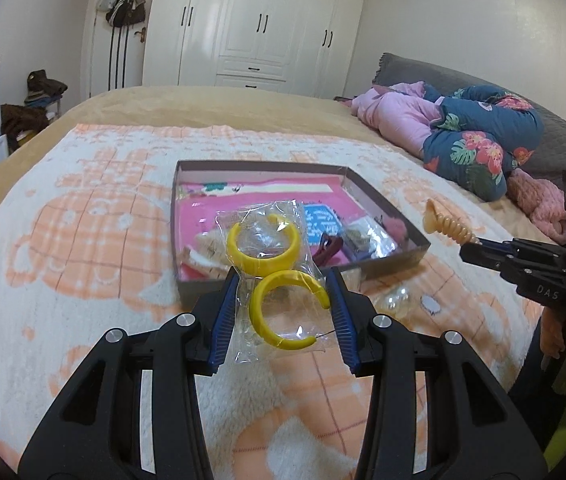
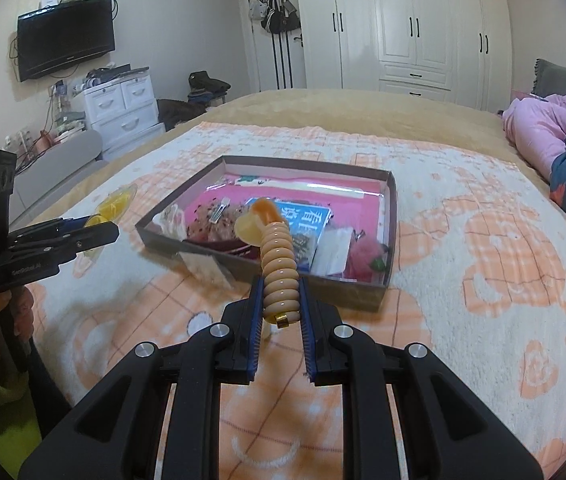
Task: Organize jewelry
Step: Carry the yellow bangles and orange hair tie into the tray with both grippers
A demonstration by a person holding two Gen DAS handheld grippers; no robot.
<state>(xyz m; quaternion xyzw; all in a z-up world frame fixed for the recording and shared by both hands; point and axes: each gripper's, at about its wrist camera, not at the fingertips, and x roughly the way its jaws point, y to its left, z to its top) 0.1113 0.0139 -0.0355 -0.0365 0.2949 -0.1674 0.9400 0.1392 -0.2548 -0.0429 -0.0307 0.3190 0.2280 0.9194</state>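
My left gripper [image 1: 283,296] is shut on a clear plastic bag with two yellow hoop earrings [image 1: 279,280], held above the bed near the front edge of a brown shallow box [image 1: 387,204]. My right gripper [image 2: 279,304] is shut on a beige spiral hair tie [image 2: 279,260] with an amber end piece, held up near the box's [image 2: 391,240] front edge. The box holds a pink sheet, a blue card [image 2: 307,216], a hair clip [image 2: 219,212], small bags and a pink fluffy piece [image 2: 365,254]. The right gripper [image 1: 479,246] also shows in the left wrist view.
The box lies on a white and orange blanket [image 1: 83,240] on the bed. Small clear bags [image 1: 399,300] lie on the blanket by the box. Pink and blue floral bedding [image 1: 463,136] is piled at the right. A white wardrobe [image 2: 411,20] and drawers [image 2: 123,108] stand beyond.
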